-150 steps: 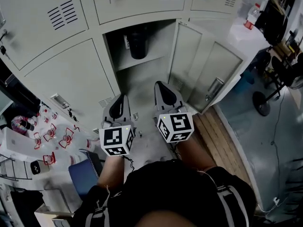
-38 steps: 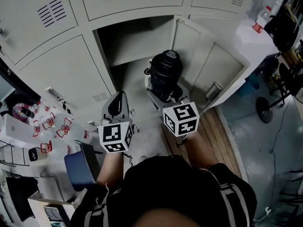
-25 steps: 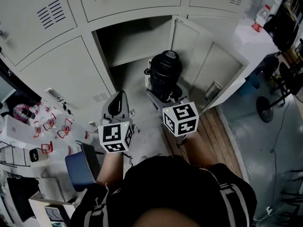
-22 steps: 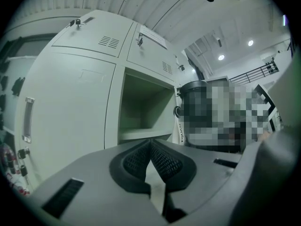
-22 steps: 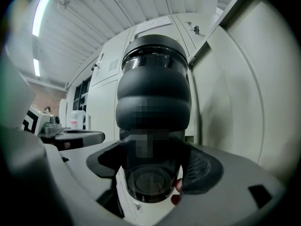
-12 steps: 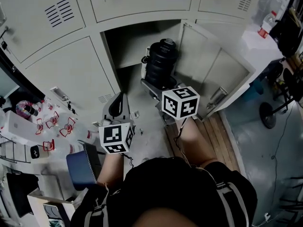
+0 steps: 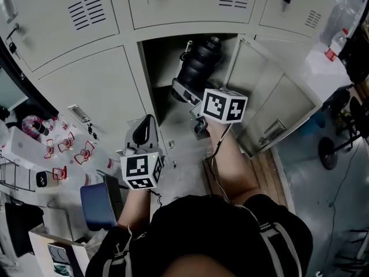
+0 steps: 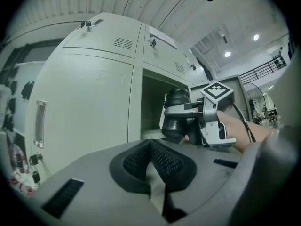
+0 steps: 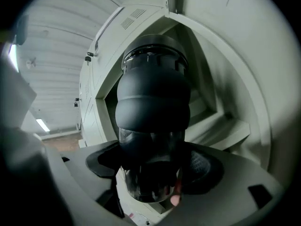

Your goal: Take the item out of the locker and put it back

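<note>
A big black bottle [image 7: 199, 68] with a bulging body is gripped by my right gripper [image 7: 187, 91], which is shut on its lower part. The bottle hangs tilted at the mouth of the open locker compartment [image 7: 164, 53], its top toward the inside. The right gripper view fills with the bottle [image 9: 153, 107] between the pads [image 9: 207, 166], the locker shelf behind it. My left gripper [image 7: 145, 130] stays low in front of the closed lower door, shut and empty. The left gripper view shows its jaws [image 8: 153, 161] closed and the bottle [image 8: 176, 114] at the opening.
The locker door [image 7: 271, 97] swings open to the right. Closed doors [image 7: 92, 91] surround the compartment. At the left a table carries small red-marked items [image 7: 63, 154] and a blue notebook [image 7: 95, 203]. A chair base [image 7: 328, 152] stands at the right.
The bottle stood inside the locker six seconds ago with both grippers empty. Since 1.5 s ago my right gripper has carried it up and forward to the opening. The left gripper stayed put.
</note>
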`<action>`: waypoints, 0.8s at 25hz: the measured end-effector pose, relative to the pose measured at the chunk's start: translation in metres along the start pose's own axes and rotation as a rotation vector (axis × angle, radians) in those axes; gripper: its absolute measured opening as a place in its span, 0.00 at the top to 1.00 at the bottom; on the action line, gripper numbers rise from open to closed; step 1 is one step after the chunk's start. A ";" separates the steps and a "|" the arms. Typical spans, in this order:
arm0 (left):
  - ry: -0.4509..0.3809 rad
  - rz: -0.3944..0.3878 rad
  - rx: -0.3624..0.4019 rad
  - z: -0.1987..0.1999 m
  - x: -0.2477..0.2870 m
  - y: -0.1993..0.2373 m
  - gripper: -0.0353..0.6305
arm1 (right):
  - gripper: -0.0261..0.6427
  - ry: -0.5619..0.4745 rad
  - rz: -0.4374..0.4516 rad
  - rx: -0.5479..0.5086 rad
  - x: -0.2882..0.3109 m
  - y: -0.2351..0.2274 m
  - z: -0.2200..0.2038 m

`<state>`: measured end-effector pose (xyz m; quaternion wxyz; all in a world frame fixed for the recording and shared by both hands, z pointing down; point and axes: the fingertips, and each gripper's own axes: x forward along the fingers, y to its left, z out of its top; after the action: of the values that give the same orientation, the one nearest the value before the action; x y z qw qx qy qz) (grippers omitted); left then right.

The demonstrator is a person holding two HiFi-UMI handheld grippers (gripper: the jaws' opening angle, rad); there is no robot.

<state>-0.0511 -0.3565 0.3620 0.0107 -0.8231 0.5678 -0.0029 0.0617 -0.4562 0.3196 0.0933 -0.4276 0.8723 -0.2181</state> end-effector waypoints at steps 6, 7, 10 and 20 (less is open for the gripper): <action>-0.002 0.019 -0.002 0.000 0.006 0.012 0.93 | 0.38 0.002 -0.006 0.024 0.029 -0.005 0.023; -0.001 0.021 -0.002 0.000 0.007 0.013 0.93 | 0.38 0.004 -0.016 0.023 0.033 -0.007 0.026; -0.001 0.027 -0.003 -0.001 0.009 0.018 0.93 | 0.38 0.004 -0.054 -0.009 0.044 -0.012 0.037; 0.005 0.043 -0.008 -0.004 0.015 0.029 0.93 | 0.38 0.042 -0.258 -0.337 0.072 -0.040 0.047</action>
<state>-0.0735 -0.3806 0.3657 0.0062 -0.8107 0.5855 -0.0025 0.0623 -0.5485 0.2980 -0.0263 -0.5405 0.8363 -0.0880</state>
